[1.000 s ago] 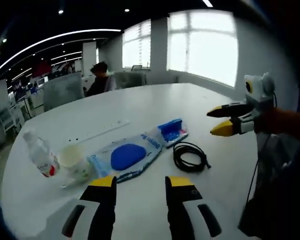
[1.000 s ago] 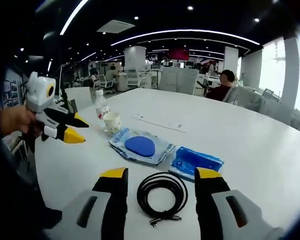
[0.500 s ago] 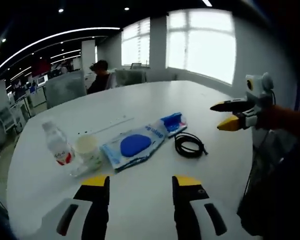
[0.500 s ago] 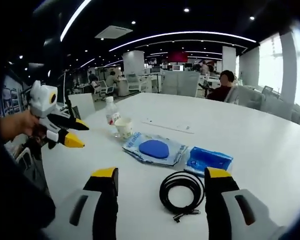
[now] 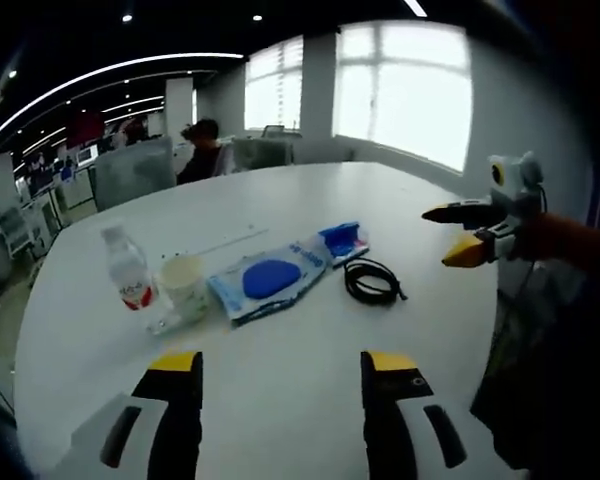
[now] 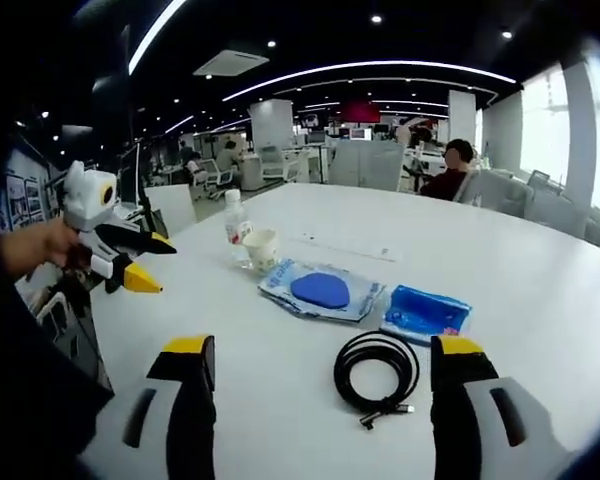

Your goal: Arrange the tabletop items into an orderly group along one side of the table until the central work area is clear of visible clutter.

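Worktop: the broad white oval worktop (image 5: pixel 280 360) carries five items in a loose row; bare surface lies on both sides of them.
Landmark: the coiled black cable (image 6: pixel 377 366) lies nearest the right hand-held gripper, its plug ends trailing toward the camera.
Blue packet: a small glossy blue plastic packet (image 6: pixel 426 312) lies just beyond the cable.
Mask pack: a flat clear pack with a blue oval pad inside (image 6: pixel 322 291) lies next along from the cable, touching or nearly touching the blue packet (I cannot tell which).
Cup: a pale paper cup (image 6: pixel 264 250) stands upright past the mask pack, farther from the cable.
Bottle: a small clear plastic water bottle with a red label (image 5: pixel 128 279) stands upright beside the cup, the item farthest from the cable.
Left hand-held gripper: the yellow-tipped left hand-held gripper (image 5: pixel 282 365) hovers over bare worktop, jaws spread wide and holding nothing, probably poised to pick.
Right hand-held gripper: the right hand-held gripper (image 6: pixel 317 350) hangs above the near edge with jaws wide apart and empty, the cable framed between them, which suggests it as the first target.
Task state: by my reading nothing is gathered to one side yet (the row is untouched).
Background: an open office with a seated person (image 6: pixel 450 170) beyond the worktop.
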Motion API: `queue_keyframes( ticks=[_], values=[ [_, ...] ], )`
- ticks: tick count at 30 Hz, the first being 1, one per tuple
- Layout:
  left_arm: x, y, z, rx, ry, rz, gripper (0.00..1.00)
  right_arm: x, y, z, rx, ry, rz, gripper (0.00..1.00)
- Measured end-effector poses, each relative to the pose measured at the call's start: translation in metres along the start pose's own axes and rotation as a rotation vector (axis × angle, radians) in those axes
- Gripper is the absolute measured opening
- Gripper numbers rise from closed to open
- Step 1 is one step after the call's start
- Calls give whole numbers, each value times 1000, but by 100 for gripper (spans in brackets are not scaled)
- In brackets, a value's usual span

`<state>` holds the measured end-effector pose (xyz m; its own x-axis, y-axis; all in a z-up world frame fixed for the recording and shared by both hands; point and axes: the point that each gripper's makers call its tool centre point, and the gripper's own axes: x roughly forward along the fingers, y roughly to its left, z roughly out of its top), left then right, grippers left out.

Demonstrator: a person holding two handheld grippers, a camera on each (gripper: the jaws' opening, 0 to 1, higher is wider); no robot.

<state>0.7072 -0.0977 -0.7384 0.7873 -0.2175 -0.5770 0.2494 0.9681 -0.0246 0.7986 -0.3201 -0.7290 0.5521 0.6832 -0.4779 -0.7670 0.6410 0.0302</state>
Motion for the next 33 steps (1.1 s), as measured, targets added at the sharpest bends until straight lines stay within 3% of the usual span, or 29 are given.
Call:
queue_keyframes(
  ticks=[8,24,33],
  values=[
    [-12,1,-2,-3,-24,12,78,-5,-5,-10,42,1,9,99],
    [-19,-17,-14,-20,-6,-13,91,-10,-14,-38,85,53,6,100],
    [-17,-17,-20,-49,0,16,98,-1,-15,-51,94,87,28,99]
  ],
)
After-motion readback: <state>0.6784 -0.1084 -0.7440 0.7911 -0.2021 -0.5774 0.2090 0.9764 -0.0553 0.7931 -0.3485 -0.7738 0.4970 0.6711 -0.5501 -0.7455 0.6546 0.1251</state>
